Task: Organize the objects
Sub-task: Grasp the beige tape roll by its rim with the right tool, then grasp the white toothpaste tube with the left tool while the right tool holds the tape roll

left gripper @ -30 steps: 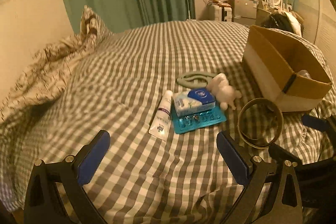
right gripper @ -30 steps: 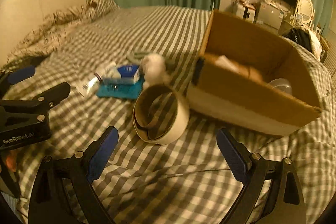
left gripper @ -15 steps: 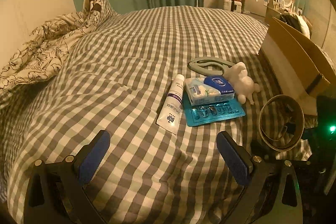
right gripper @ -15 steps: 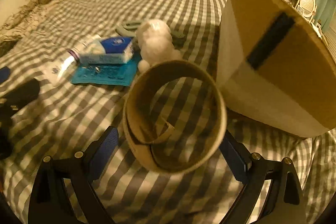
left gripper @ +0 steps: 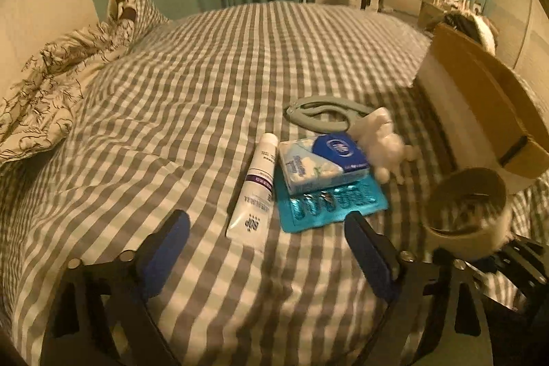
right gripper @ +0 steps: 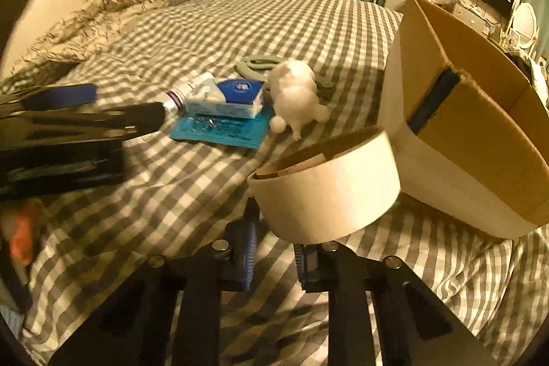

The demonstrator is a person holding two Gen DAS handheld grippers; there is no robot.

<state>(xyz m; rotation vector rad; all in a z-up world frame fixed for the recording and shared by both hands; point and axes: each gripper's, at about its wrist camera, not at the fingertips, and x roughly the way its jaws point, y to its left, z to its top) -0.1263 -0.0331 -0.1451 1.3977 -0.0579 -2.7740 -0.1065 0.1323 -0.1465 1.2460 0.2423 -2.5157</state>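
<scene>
Tape roll pinched on the checked bedspread

Left gripper (left gripper: 267,237) stands wide, having just narrowed slightly, over a smooth white tube (left gripper: 254,191) lying lengthwise up-frame; lower centre, right gripper (right gripper: 274,258) has just closed on the cardboard tape roll's (right gripper: 326,184) wall, hollow axis tilted upward.

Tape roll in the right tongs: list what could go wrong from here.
1. The right tongs pinch only the lower rim of the tape roll, having just closed on it; the roll tilts and could twist or slip free.
2. The cardboard box leans on the soft checked bedding, so bumping its wall may tip it.
3. The open left tongs hover by the white tube, and could nudge the blister pack.
</scene>
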